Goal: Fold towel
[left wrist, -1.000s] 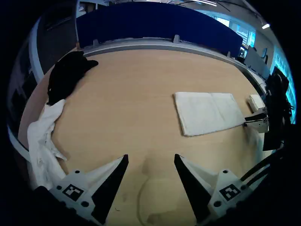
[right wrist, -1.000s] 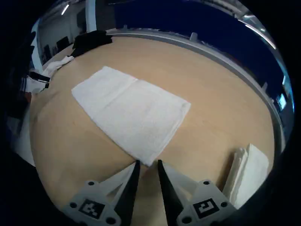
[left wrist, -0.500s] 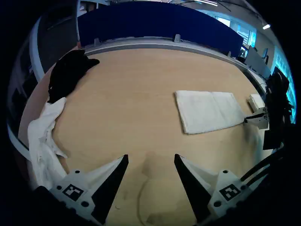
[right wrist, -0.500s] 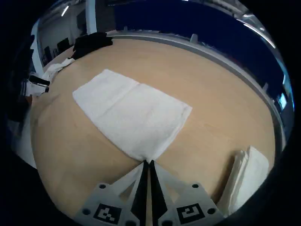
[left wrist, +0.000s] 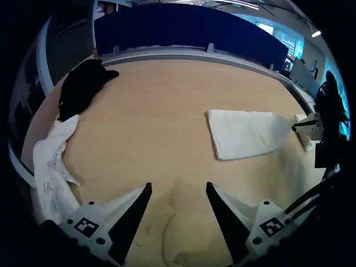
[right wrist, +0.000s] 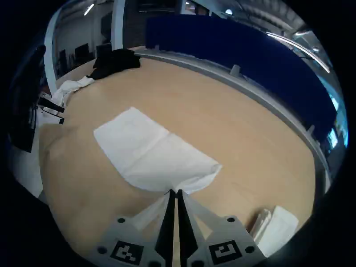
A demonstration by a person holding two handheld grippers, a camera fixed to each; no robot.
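Jaws of right gripper (right wrist: 174,196) pinch a raised corner of the towel (right wrist: 147,155), whose long axis runs toward 10 o'clock across the table (right wrist: 249,133); left gripper (left wrist: 178,189) is spread wide, empty, with the towel at its 2 o'clock, well apart, so right is nearer.

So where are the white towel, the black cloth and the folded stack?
white towel (right wrist: 147,153), right gripper view, its flat middle.
black cloth (left wrist: 82,87), left gripper view, its middle.
folded stack (right wrist: 278,224), right gripper view, its top.
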